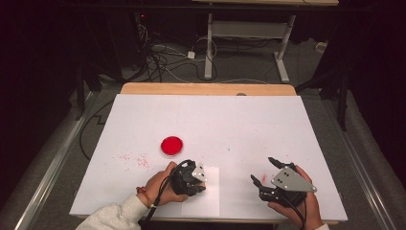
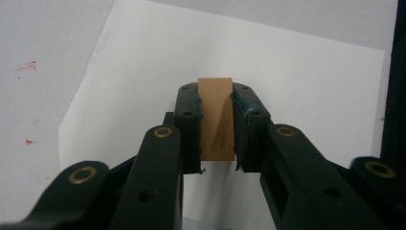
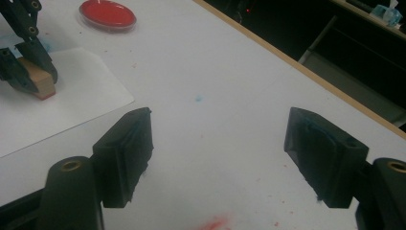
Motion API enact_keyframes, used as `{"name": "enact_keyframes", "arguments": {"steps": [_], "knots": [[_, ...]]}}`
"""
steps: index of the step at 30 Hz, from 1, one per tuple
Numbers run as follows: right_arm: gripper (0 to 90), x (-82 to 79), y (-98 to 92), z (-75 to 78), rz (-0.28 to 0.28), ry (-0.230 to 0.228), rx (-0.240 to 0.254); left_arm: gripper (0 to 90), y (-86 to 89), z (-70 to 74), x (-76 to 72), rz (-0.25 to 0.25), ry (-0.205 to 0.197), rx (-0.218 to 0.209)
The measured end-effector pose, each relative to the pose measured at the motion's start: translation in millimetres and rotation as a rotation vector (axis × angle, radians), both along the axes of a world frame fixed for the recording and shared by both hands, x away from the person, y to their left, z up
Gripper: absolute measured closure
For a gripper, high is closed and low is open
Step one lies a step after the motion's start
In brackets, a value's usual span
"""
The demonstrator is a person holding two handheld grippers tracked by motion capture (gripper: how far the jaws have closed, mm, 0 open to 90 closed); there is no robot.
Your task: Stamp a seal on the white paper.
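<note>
Your left gripper [image 2: 215,120] clamps a wooden block [image 2: 216,117] over a white paper sheet [image 1: 206,191] at the table's near edge. Your right gripper [image 3: 218,153] hangs wide apart, holding nothing. A red dish [image 1: 172,145] sits beyond the sheet.

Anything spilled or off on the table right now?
Yes: red specks are scattered on the white table cover left of the red dish, and a red smear lies by the right gripper.

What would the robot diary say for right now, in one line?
left tool: shut on block, over paper | right tool: open | red dish: apart
</note>
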State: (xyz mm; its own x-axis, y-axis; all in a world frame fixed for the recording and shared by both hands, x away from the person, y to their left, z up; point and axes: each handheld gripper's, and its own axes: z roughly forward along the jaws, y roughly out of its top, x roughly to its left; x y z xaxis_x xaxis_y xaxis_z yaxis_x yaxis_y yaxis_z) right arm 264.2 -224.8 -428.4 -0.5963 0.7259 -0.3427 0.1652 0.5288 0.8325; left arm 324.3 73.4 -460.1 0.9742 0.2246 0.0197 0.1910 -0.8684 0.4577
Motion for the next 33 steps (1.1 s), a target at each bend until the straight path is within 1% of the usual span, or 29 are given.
{"name": "enact_keyframes", "arguments": {"steps": [6,9,12,13,14,16,18,22,23,24,26,29,33], "knots": [[25.4,-0.1,-0.1,-0.2,0.001,0.001,-0.001,73.6,1.2,-1.5,2.2,0.002,0.019,-0.013],[25.4,-0.1,-0.1,0.0,0.003,0.001,0.0,73.6,1.2,-1.3,2.0,0.002,0.018,-0.012],[25.4,-0.3,0.0,0.1,0.003,0.001,0.0,73.7,0.4,-0.2,0.0,0.011,0.007,-0.009],[25.4,-0.3,-0.1,0.2,0.004,0.0,0.001,73.7,0.1,0.7,-0.4,0.006,0.003,-0.002],[25.4,-0.2,-0.3,0.2,0.004,0.001,0.001,73.7,0.2,1.8,-0.4,0.003,0.009,-0.007],[25.4,0.3,-1.1,0.0,0.003,0.001,0.001,73.7,1.3,7.5,-0.9,0.012,-0.008,-0.028],[25.4,0.4,-1.7,0.1,0.002,0.002,0.003,73.7,3.3,14.3,-1.5,0.011,-0.01,-0.05],[25.4,-0.1,-2.2,0.5,0.001,-0.001,0.002,73.7,9.1,27.1,-4.3,0.008,-0.044,-0.073],[25.4,-0.3,-2.3,0.7,-0.001,-0.001,0.002,73.6,11.1,30.0,-4.9,0.013,-0.046,-0.086],[25.5,-0.4,-2.4,0.9,-0.002,-0.002,0.002,73.6,13.4,33.1,-5.0,0.011,-0.052,-0.089],[25.5,-0.6,-2.4,1.3,-0.001,-0.003,0.005,73.6,18.1,38.1,-5.6,0.024,-0.068,-0.101],[25.5,-0.1,-2.3,1.7,-0.001,-0.002,0.007,73.6,25.1,43.0,-5.1,0.04,-0.075,-0.117],[25.6,2.5,-1.6,1.5,0.002,-0.001,0.006,73.6,32.2,44.6,-3.7,0.057,-0.079,-0.125]]}}
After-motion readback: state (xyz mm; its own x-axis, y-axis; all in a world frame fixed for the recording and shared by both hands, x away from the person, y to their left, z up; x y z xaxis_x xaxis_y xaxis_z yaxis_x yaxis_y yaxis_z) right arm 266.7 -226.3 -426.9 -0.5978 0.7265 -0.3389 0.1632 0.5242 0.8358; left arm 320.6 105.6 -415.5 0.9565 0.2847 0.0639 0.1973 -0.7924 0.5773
